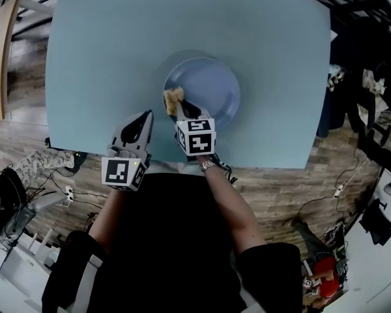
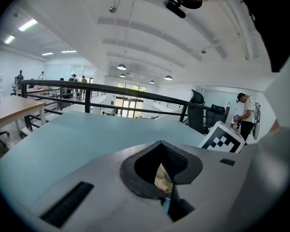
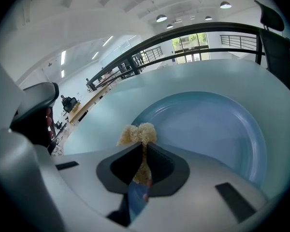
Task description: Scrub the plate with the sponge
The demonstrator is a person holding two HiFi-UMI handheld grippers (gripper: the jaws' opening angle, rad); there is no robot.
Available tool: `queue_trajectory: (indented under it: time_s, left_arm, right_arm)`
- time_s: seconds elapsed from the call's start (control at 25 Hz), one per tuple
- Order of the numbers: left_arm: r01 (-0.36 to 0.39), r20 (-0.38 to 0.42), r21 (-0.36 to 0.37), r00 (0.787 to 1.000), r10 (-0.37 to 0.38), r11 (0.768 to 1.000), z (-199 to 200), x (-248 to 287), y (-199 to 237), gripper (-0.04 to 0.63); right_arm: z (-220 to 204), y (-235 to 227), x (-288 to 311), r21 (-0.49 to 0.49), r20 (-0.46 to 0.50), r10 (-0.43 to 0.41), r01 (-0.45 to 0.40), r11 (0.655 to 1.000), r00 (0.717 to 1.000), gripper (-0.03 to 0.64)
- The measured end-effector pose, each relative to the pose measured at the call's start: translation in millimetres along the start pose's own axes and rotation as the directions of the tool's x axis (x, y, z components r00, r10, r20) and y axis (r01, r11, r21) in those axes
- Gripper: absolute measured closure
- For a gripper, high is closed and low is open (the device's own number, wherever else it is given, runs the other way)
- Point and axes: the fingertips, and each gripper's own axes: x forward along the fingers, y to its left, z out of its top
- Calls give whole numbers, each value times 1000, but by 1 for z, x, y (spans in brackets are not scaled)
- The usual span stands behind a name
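Note:
A round blue plate point(image 1: 212, 87) point(image 3: 217, 129) lies near the middle of the pale blue table point(image 1: 104, 57). My right gripper point(image 1: 177, 109) point(image 3: 144, 149) is shut on a tan, crumpled sponge point(image 1: 174, 98) point(image 3: 137, 133), which sits over the plate's near-left rim. To the left of the plate my left gripper point(image 1: 146, 117) point(image 2: 166, 175) hovers over the table's front part, its jaws closed to a point with nothing held. It stays apart from the plate. In the left gripper view, the right gripper's marker cube point(image 2: 222, 139) shows at the right.
The table's front edge point(image 1: 182, 165) runs just under both grippers, with wood floor and cables point(image 1: 326, 201) beyond it. Dark chairs and gear point(image 1: 371, 103) crowd the right side. A black railing point(image 2: 111, 88) and distant people stand behind the table.

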Motion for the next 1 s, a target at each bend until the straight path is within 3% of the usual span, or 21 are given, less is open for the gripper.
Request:
queue_trajectory:
  time_s: [1.0]
  left_arm:
    - [110, -13, 41, 994, -110, 993, 4, 36, -56, 594]
  right_arm:
    - [-15, -70, -43, 95, 20, -93, 91, 991, 995, 581]
